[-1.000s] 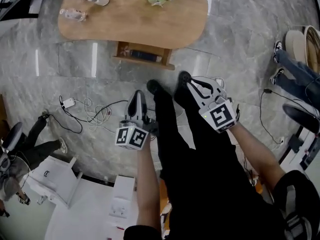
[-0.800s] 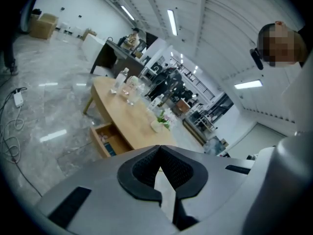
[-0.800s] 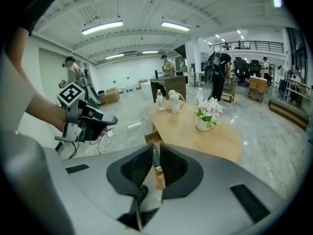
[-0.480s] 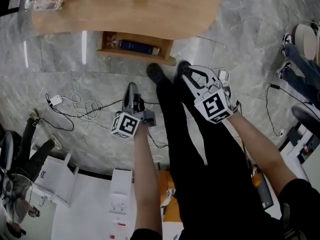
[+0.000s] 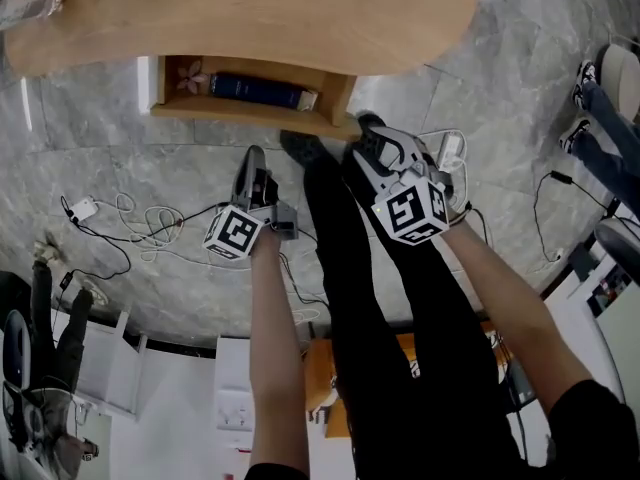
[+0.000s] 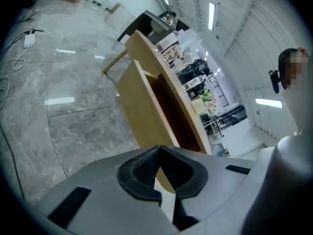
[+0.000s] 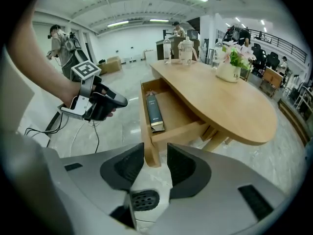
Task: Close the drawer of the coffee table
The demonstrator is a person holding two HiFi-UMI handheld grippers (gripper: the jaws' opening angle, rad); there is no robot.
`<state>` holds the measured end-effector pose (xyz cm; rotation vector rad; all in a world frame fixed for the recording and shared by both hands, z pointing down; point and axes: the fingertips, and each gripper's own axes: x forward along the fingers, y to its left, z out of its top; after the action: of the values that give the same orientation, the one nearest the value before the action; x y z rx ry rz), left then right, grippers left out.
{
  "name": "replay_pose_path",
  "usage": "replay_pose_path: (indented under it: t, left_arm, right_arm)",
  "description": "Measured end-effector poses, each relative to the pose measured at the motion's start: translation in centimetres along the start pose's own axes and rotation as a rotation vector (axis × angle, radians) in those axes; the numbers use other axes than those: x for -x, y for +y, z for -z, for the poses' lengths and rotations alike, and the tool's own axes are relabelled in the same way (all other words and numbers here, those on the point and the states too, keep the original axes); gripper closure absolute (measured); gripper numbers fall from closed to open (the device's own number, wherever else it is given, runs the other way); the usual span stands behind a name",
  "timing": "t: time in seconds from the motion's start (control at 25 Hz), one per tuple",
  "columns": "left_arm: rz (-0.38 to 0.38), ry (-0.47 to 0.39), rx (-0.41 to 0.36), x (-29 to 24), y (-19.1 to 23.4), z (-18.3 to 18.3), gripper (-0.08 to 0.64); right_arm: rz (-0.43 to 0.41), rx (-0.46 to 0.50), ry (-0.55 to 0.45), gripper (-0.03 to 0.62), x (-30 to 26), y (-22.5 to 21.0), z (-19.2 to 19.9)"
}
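The drawer [image 5: 240, 116] stood pulled out from under the wooden table [image 5: 250, 18], with a dark book [image 5: 255, 90] lying in it. The right gripper [image 5: 370, 130] hung at the drawer's front corner. Its fingers had just been opening and stood wide, the corner showing in the gap, ungripped. The left gripper [image 5: 251, 158] hovered near the drawer front with its fingers closed and empty.

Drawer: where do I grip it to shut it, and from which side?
Best grip the front panel at its right end, coming from in front, pads across its thickness: it is a thin upright board, free on top. The right hand-held gripper, jaws just opening, frames that end without pressing.
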<state>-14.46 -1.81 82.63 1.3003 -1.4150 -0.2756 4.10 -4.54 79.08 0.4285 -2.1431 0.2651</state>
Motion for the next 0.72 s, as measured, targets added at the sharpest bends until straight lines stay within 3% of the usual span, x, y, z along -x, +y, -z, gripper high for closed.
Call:
replay_pose_path:
  t: [0.2, 0.4, 0.56, 0.72]
  left_arm:
    - [0.012, -0.021, 0.075, -3.3, 2.9, -0.6, 0.548]
    - [0.026, -0.047, 0.145, -5.3, 4.1, -1.4, 0.548]
    - [0.021, -0.042, 0.142, -5.9, 4.3, -1.6, 0.548]
    - [0.035, -0.017, 0.131, -6.3, 3.8, -1.4, 0.548]
  right_arm:
    - [-0.044, 0.034, 0.000, 0.488, -2.5, 0.6, 1.0]
    - [-0.030, 0.036, 0.005, 0.488, -2.4, 0.7, 1.3]
    - [-0.031, -0.006, 0.036, 0.439, -2.1, 1.5, 2.0]
    - [0.009, 0.033, 0.080, 0.437, -3.3, 2.2, 3.5]
